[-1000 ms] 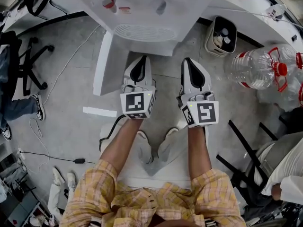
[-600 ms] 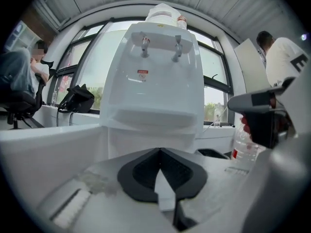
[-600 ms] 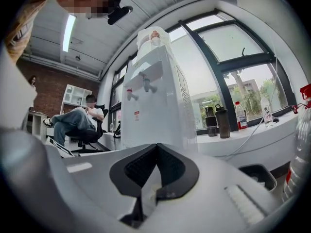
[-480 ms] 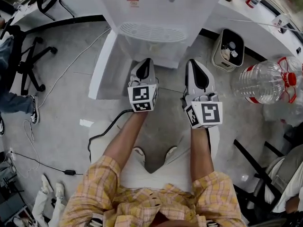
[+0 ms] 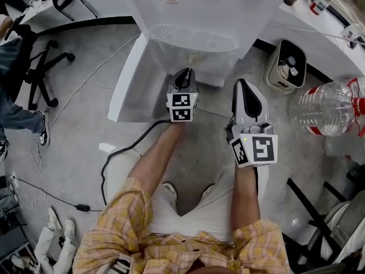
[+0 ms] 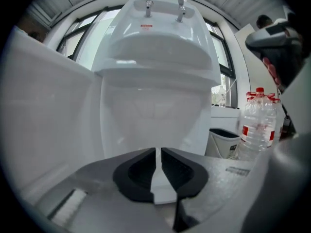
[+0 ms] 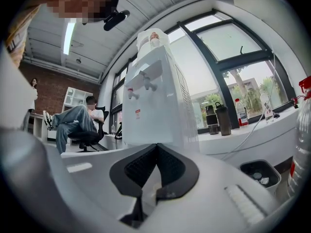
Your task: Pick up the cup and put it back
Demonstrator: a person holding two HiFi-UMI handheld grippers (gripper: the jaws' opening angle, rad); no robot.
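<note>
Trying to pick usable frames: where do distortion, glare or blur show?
Left gripper view: strong fisheye bending, black corners, water dispenser hazy against bright windows. Right gripper view: same fisheye, windows again bright, mosaic patch at top. Head view: evenly lit, sharp, only soft shadows on the floor.

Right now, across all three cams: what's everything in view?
water dispenser: 1, white, straight ahead, lower door swung open to its left
trash bin: 1, pale grey, right of the dispenser
water bottle: at least 1, large, clear, red cap, floor far right
office chair: 1, black, far left
bystander: 1, jeans, seated at left
cable: 1, black, floor at left
shoes: 1 pair, white, floor lower left
flasks: 2, dark, window ledge
left gripper: 1, white, before the open cabinet, jaws just been opening, a slit apart, nothing between
right gripper: 1, white, beside it, jaws together, empty
</note>
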